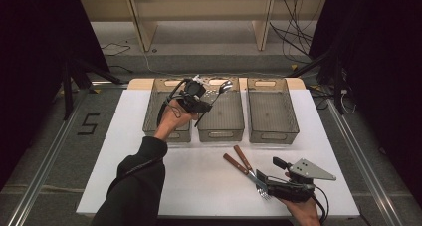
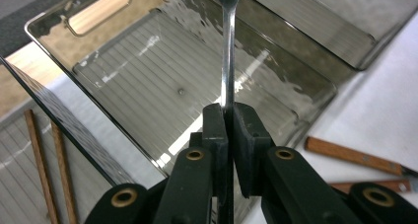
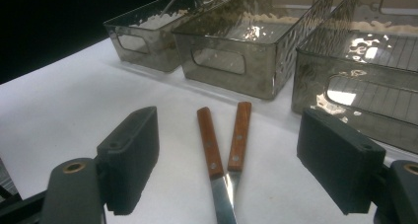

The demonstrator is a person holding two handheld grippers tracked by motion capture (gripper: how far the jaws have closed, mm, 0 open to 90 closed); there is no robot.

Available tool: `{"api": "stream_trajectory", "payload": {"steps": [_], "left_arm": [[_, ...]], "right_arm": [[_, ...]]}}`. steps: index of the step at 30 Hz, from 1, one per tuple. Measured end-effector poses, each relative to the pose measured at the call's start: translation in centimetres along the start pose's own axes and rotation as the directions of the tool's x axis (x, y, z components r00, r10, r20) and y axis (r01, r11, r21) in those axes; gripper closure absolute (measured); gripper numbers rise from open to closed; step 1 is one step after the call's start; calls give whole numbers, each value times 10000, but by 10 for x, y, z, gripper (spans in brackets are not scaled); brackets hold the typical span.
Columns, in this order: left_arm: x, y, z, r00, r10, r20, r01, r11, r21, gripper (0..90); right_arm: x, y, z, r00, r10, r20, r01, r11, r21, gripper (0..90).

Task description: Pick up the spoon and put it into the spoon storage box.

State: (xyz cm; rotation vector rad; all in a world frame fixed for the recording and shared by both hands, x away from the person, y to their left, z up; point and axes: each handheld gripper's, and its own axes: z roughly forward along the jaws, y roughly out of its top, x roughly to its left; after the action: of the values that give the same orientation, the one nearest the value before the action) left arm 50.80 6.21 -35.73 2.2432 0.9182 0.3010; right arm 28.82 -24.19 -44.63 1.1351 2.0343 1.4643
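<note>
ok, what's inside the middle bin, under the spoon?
Through the left gripper view, the middle bin shows only its bare ribbed floor beneath the spoon; the jaws cover its near end.

Left gripper (image 2: 227, 116) jaws clamped tight on a metal spoon handle (image 2: 227, 61), which runs straight up out of the top edge. Below it, a smoky clear bin (image 2: 162, 81) with ribbed floor. Two wooden sticks (image 2: 47, 169) lie in the neighbouring bin at lower left. Wooden-handled knives (image 2: 352, 155) on white table (image 2: 379, 115) at right.
</note>
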Motion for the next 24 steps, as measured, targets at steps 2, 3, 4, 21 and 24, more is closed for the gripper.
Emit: {"api": "stream_trajectory", "payload": {"steps": [2, 3, 4, 21, 24], "left_arm": [[1, 1, 3, 9998, -161, 76, 162, 9998, -102, 840], [2, 2, 4, 9998, -178, 39, 179, 9998, -133, 840], [2, 2, 5, 9998, -210, 43, 210, 9997, -151, 840], [4, 6, 27, 9966, -817, -85, 814, 9962, -309, 839], [9, 4, 30, 9941, -1079, -88, 1075, 9937, -311, 839]], "right_arm": [[0, 0, 0, 10000, 33, -6, -33, 10000, 5, 247], [0, 0, 0, 10000, 33, -10, -33, 10000, 3, 247], [0, 0, 0, 10000, 36, -10, -36, 10000, -1, 247], [-1, 0, 0, 10000, 31, -23, -31, 10000, -13, 247], [-1, 0, -1, 10000, 18, -16, -18, 10000, -33, 247]]}}
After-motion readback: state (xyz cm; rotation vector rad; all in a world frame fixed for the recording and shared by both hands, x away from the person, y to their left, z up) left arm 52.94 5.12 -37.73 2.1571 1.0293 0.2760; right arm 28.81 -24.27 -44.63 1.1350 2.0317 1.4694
